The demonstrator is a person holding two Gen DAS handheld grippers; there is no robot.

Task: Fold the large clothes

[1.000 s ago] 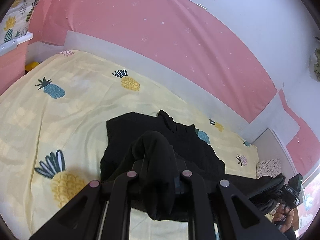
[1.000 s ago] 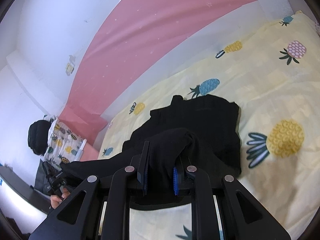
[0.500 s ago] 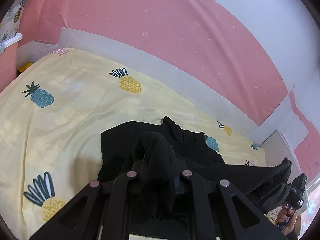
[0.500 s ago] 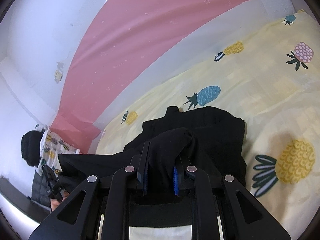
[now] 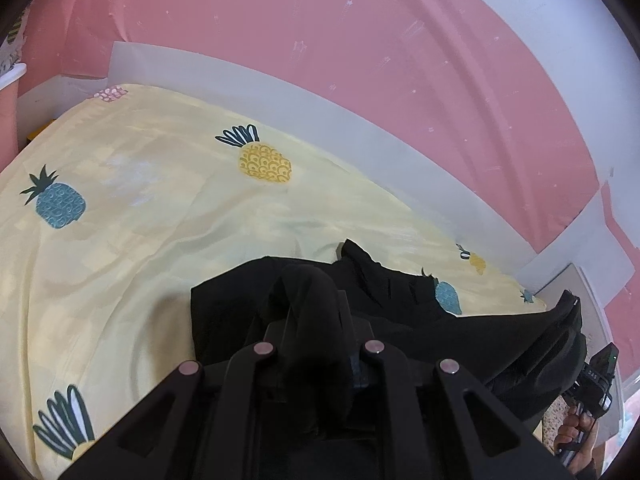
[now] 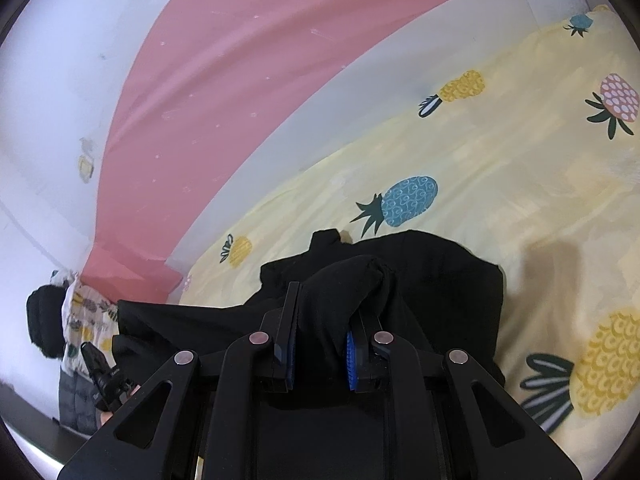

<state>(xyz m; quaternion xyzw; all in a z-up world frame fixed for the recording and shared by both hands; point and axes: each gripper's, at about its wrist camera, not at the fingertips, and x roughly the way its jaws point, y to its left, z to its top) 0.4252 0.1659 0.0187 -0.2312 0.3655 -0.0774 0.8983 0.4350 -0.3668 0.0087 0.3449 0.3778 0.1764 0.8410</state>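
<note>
Garment [image 5: 400, 304], black and limp (likely light, prone to sagging and slipping), is pinched in bunched folds by left gripper [image 5: 312, 320] and right gripper [image 6: 320, 332], stretched between them above the bedsheet [image 5: 140, 220]; edge grips are judged best.

Ahead of me lies a pale yellow bedsheet [image 5: 132, 248] printed with pineapples: a yellow one [image 5: 264, 162] near the far edge and a blue one [image 5: 59, 204] further left. Behind the bed rises a pink wall [image 5: 320, 32] with a pale grey band [image 5: 360, 128] along its foot. A pineapple-print pillow [image 6: 86, 320] sits at the bed's end.
</note>
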